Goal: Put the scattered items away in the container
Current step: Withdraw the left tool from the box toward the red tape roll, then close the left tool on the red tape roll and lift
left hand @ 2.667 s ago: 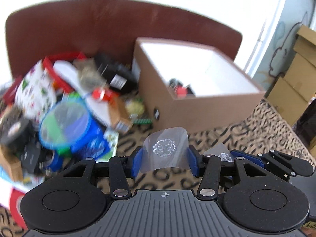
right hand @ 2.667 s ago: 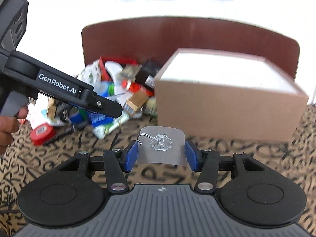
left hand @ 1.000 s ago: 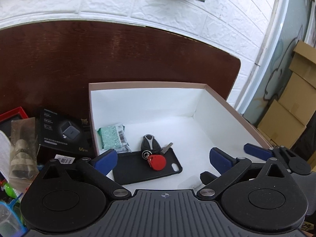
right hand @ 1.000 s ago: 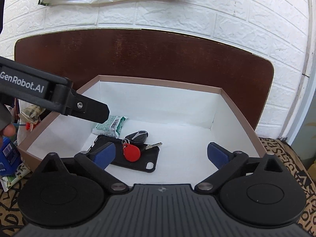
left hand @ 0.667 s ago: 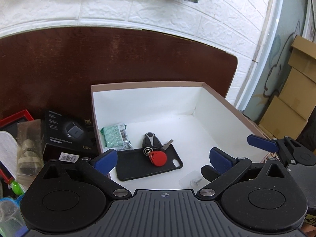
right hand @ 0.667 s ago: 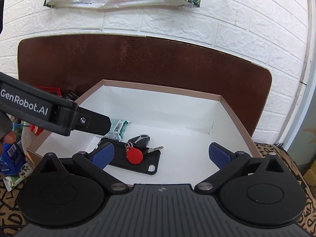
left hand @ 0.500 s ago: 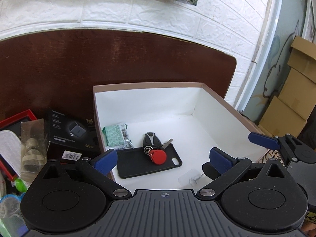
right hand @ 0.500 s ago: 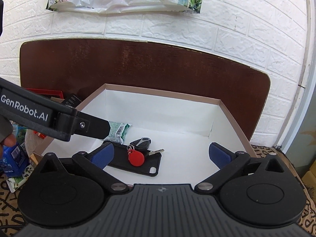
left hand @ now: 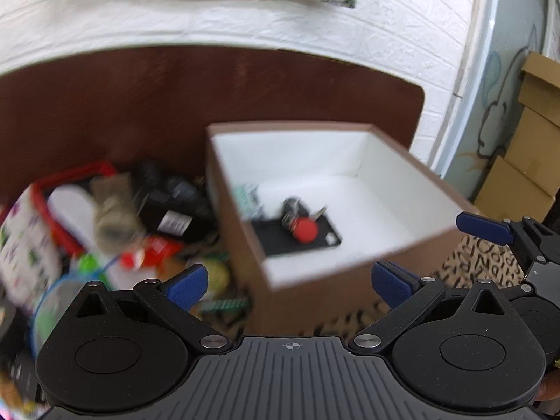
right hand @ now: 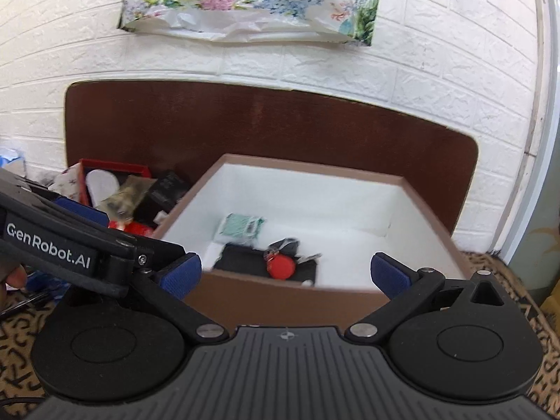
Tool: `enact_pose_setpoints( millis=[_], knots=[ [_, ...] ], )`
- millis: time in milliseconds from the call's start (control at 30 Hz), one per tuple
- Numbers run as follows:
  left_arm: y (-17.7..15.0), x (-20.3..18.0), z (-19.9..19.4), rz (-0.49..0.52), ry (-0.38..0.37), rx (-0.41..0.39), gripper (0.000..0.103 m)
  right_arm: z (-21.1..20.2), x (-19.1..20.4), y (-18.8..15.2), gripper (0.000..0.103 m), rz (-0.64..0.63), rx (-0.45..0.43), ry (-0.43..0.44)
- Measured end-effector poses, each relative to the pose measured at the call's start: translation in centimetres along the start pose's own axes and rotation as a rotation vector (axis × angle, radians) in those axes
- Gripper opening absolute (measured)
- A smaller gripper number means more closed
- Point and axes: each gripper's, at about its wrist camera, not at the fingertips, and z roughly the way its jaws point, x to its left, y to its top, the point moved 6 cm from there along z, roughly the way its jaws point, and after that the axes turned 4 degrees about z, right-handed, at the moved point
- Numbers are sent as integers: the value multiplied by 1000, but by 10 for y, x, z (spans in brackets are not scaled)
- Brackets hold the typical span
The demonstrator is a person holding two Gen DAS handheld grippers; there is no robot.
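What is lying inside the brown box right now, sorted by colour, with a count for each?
Black: 2, phone case and car key
Red: 1, round key fob
Green: 1, small packet
Total: 4 visible in the box; the near wall hides part of the floor.

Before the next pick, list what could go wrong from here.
1. The left gripper and right gripper are both open and close beside each other near the box; reaching together may make them collide.
2. The pile is jumbled and overlapping, so one grab may drag neighbours.
3. Motion blur in the left wrist view may spoil aim.
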Motion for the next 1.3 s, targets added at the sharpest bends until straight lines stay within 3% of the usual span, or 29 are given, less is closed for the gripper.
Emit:
enact_pose_setpoints(
  millis=[233,467,733,1000,1133,1300],
  knots=[
    [-75,37,-39,-82,91,59,103,-15,62,-53,103,-25,84,84],
    [-141,89,-80,-194,186,122,103,-22,132,-90,102,-44,167,254],
    [-165,148,-127,-304,299,90,101,-25,190,-96,100,-76,194,378],
    [-174,208,-141,-404,357,95,81,-10,238,-82,71,-103,202,465],
    [-180,224,-129,-442,319,132,65,1,260,-80,61,-112,228,498],
    [-180,237,-121,-464,284,133,55,14,279,-80,48,-102,272,534]
  ],
)
